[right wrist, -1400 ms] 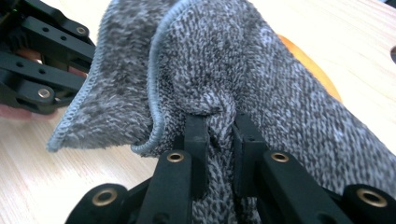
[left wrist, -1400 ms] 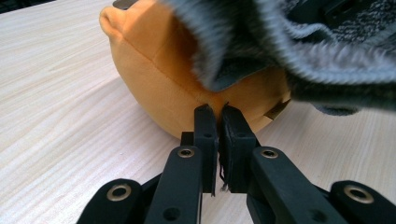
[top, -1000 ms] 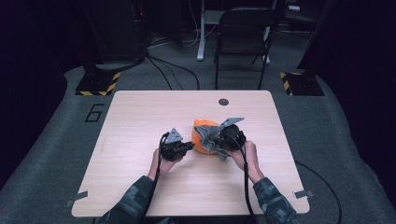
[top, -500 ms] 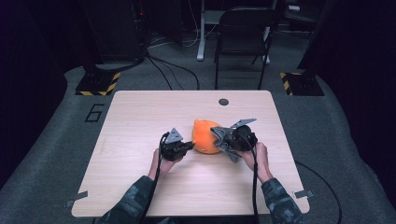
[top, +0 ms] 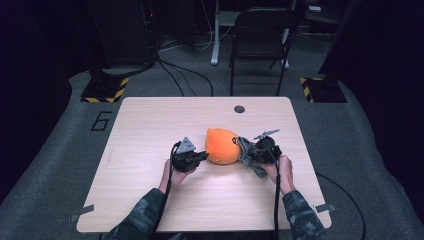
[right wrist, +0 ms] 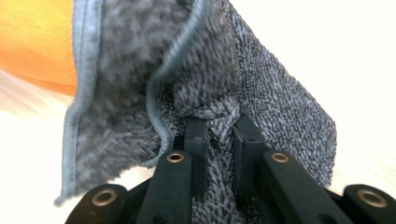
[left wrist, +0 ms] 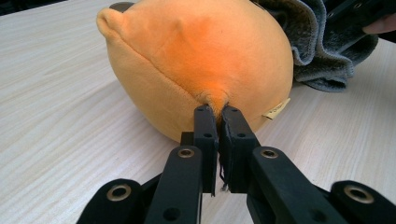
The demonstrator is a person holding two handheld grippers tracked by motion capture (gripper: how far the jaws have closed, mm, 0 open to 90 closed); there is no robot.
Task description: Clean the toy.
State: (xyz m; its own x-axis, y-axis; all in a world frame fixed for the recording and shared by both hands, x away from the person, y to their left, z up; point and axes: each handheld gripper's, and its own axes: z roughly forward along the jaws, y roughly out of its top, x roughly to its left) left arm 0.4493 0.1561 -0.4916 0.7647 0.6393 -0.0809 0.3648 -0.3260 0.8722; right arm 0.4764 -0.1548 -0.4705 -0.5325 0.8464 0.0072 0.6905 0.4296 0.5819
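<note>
Grey cloth now pulled off the orange plush, bunched in clenched right gripper. Left gripper pinches plush fabric; plush sits between both grippers. Its tag is unreadable. Floor reads "6".

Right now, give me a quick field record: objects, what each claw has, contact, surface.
objects: orange plush toy; grey cloth
left claw: shut on a pinch of the orange plush toy's fabric
right claw: shut on a fold of the grey cloth
contact: cloth lies against the toy's right side
surface: wooden table
background: black chair beyond the table's far edge
</note>
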